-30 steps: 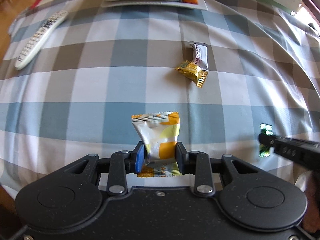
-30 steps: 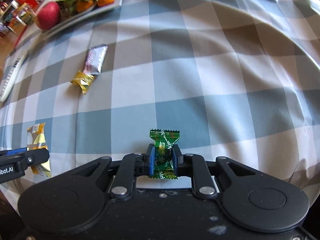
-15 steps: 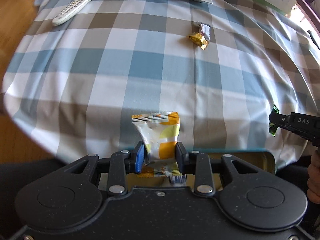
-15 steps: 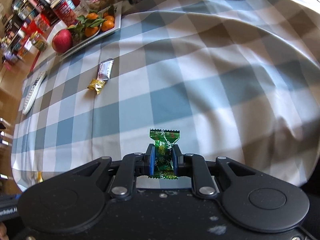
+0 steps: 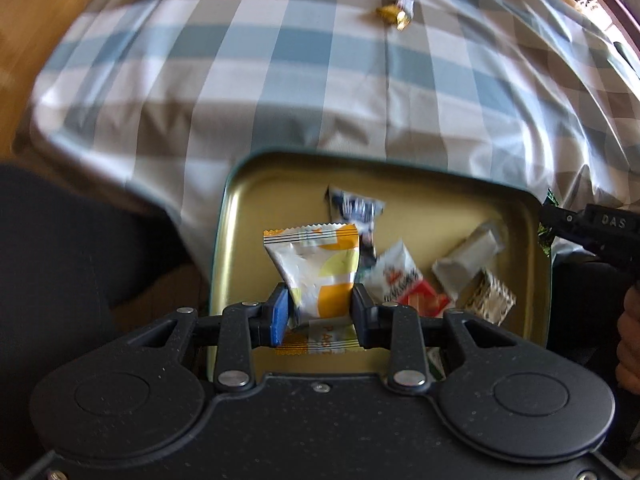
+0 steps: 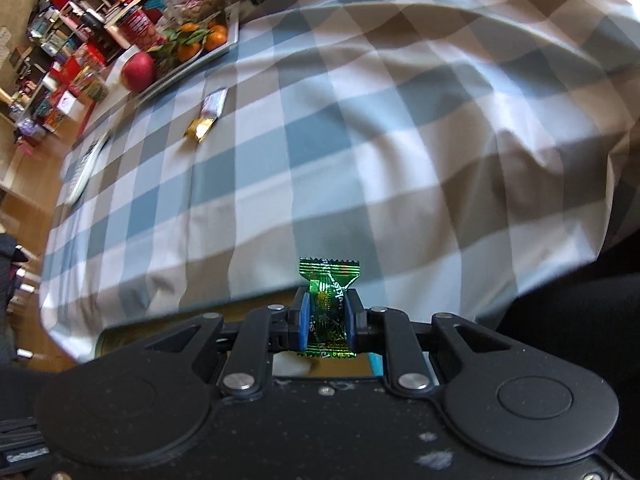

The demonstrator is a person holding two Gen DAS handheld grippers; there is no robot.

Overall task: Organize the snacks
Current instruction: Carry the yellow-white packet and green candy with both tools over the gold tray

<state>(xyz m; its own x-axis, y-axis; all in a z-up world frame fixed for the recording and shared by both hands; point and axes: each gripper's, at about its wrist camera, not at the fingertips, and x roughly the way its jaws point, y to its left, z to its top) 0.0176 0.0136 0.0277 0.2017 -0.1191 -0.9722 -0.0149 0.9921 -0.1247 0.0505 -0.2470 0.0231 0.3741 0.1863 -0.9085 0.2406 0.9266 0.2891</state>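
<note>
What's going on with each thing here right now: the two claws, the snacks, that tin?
Left gripper: shut on the yellow packet, held above the tin.
Right gripper: shut on the green candy.
Tin: open, several wrapped snacks inside.
Gold candy: lying on the tablecloth, touching the white bar.
White bar: lying flat on the cloth.
Fruit tray: holding an apple and oranges.

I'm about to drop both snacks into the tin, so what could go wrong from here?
The right tool holds the green candy near the tin's edge, so it may fall outside. The yellow packet in the left tool could land on the wrappers already inside and slide off.
</note>
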